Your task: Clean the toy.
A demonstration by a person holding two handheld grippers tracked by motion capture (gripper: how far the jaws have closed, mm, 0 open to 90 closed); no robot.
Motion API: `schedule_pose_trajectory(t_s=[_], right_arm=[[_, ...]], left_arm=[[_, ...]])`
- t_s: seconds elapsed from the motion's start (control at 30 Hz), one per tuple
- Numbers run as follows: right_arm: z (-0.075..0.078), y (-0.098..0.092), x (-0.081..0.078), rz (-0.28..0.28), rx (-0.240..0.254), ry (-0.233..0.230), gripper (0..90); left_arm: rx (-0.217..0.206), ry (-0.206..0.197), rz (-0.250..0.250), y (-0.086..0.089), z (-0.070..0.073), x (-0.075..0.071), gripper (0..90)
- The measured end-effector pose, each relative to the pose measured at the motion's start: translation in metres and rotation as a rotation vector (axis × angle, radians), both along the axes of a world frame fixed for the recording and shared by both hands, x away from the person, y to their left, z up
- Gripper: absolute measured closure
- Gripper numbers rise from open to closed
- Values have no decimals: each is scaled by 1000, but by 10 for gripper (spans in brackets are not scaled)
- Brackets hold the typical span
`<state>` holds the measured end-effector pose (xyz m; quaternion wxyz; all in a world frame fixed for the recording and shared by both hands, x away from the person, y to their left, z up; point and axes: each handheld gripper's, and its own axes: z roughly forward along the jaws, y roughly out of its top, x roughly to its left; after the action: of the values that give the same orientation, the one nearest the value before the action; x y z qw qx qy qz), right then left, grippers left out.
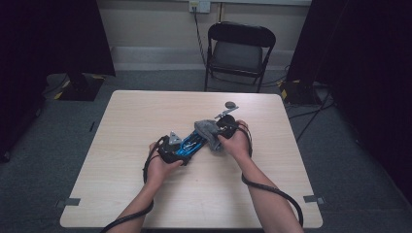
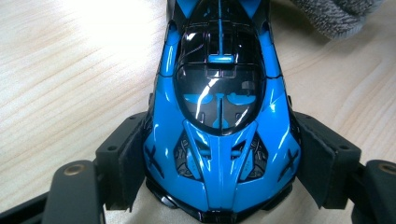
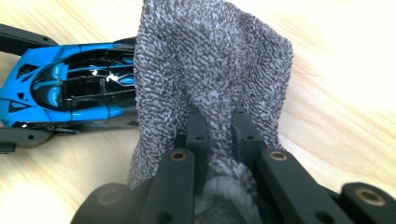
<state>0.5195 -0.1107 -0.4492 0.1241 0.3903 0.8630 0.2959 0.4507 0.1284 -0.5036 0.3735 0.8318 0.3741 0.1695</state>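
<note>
A blue and black toy car [image 1: 190, 143] lies on the light wooden desk [image 1: 121, 145], near the middle and a little toward the person's edge, its length running from the left tool [image 1: 171, 149] up toward the right tool [image 1: 224, 127]. The left tool holds the car by one end: in the left gripper view the two padded jaws stand wide, one pressed against each flank of the car [image 2: 219, 140], with the bodywork filling the gap between them. The car's underside rests on the desk.

The right tool is clamped narrowly on a grey terry cloth [image 1: 208, 132]. In the right gripper view a bunched fold of the cloth [image 3: 210, 84] is pinched between the jaws, and the rest spreads forward and hangs over the far end of the car [image 3: 65, 88], touching it. The cloth lies between the two tools, toward the desk's far right.

The high view gives the layout: both hands, the trailing cables, and a folding chair [image 1: 238, 51] beyond the desk's far edge. The left gripper view adds the glossy canopy, the vents at the clamped end and a corner of the cloth [image 2: 336, 16] at its upper right. The right gripper view shows the cloth's looped pile and the left tool's black arms [image 3: 21, 39] on both sides of the car.
</note>
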Motion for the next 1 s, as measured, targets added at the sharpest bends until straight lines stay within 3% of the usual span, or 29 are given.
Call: schedule_pose_trajectory(t_s=[0.27, 0.47, 0.57, 0.83, 1.0], right_arm=[[-2, -10, 2, -35, -18, 2, 802], [4, -22, 2, -65, -36, -30, 802], [10, -27, 1, -70, -19, -45, 802], [33, -21, -12, 8, 43, -102, 801], [38, -10, -25, 74, 62, -120, 801]], left_arm=[[-2, 1, 1, 0, 0, 0, 256], [-6, 3, 3, 0, 0, 0, 256], [-6, 3, 4, 0, 0, 0, 256], [-5, 2, 3, 0, 0, 0, 256], [-5, 2, 3, 0, 0, 0, 256]])
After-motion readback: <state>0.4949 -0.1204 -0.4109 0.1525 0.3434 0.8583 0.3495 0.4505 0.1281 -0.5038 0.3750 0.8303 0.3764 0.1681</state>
